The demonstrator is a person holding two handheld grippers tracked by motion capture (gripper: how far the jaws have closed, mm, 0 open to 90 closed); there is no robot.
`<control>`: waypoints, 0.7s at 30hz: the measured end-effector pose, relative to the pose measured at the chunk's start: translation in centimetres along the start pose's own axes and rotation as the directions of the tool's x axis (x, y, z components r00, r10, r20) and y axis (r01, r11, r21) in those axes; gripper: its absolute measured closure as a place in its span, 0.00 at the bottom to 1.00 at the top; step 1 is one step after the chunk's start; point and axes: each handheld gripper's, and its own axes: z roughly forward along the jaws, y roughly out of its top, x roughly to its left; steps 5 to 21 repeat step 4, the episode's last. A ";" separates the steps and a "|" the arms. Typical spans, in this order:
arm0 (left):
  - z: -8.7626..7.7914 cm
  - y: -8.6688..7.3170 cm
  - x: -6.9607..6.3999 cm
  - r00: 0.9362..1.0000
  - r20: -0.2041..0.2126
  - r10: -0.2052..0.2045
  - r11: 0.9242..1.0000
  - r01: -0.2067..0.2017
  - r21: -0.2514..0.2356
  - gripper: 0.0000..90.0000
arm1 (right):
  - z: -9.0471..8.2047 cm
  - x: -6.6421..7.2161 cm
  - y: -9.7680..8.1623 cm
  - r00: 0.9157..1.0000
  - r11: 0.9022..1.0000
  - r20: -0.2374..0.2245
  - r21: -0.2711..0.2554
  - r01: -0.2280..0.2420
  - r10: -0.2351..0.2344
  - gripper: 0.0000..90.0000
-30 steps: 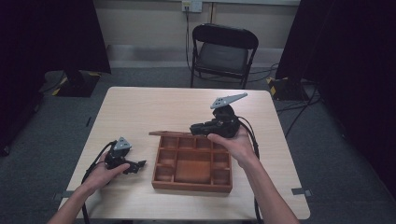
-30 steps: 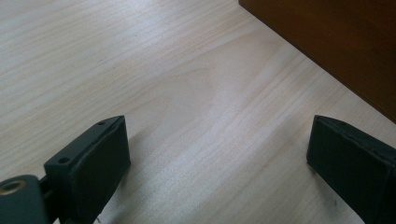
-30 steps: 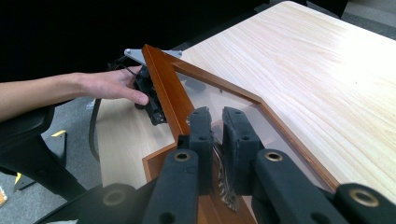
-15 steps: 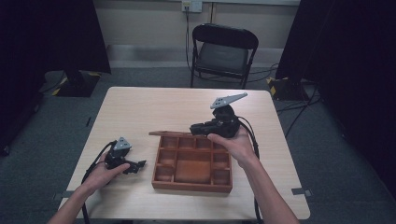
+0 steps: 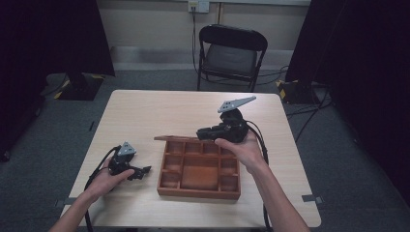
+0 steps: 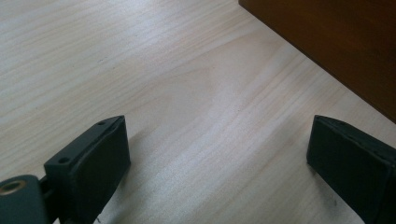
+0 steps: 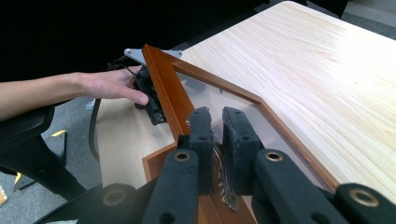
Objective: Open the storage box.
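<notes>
Nothing is shifting since earlier — the right gripper (image 7: 215,122) is staying clamped on the raised lid (image 7: 163,88) at the wooden tray's (image 5: 198,193) far edge, the left gripper (image 6: 219,154) resting wide open beside it.

The table (image 5: 159,113) is pale wood with a smooth matt grain. The tray (image 5: 199,170) looks like reddish-brown varnished wood, slightly glossy. Gripper jaws are matt black plastic, and the lid pane (image 7: 233,105) looks clear.
</notes>
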 end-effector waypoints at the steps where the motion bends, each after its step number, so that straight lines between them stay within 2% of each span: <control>1: 0.0 0.0 0.0 1.000 0.000 0.000 1.000 0.000 0.000 0.06 | 0.0 0.0 0.0 1.000 1.000 0.000 0.000 -0.001 0.001 0.92; 21: 0.0 0.0 0.0 1.000 0.000 0.000 1.000 0.000 0.000 0.06 | 0.0 0.0 0.0 1.000 1.000 0.001 -0.001 -0.001 0.001 0.92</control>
